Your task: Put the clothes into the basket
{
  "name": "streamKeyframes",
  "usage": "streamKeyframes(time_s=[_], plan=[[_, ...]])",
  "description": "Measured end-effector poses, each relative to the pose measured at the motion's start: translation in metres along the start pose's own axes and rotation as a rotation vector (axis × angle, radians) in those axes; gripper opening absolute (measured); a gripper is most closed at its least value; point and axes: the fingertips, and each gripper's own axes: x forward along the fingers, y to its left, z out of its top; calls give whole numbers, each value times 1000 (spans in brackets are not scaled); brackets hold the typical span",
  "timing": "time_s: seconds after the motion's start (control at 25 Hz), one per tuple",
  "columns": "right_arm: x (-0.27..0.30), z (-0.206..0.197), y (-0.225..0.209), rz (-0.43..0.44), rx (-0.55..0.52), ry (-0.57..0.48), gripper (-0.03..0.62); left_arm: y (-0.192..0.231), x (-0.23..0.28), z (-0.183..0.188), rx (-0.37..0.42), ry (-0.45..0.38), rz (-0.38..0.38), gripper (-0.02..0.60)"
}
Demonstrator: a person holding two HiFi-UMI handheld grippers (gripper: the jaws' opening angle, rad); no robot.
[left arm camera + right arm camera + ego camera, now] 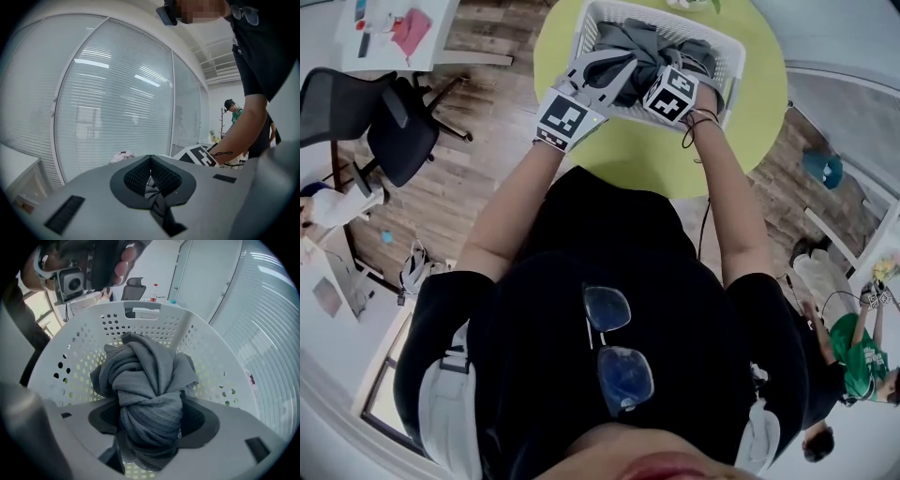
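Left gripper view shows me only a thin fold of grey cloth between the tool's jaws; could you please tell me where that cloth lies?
Observer: It is part of a grey garment lying in a white laundry basket.
Operator: Thank you; what is the right tool doing?
Observer: The right tool is closed on a thick twisted bundle of that grey garment, inside the basket.
Operator: Where does the basket stand?
Observer: On a round lime-green table.
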Motion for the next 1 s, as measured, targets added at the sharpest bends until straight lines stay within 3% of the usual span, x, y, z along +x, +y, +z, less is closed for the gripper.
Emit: streamKeyframes(time_s=[0.56, 1.0], plan=[[58, -12, 11, 31, 7, 34, 350, -1, -7, -8, -9, 13, -16, 11], [8, 0, -2, -6, 69, 19, 370, 1, -20, 0, -1, -10, -57, 11]])
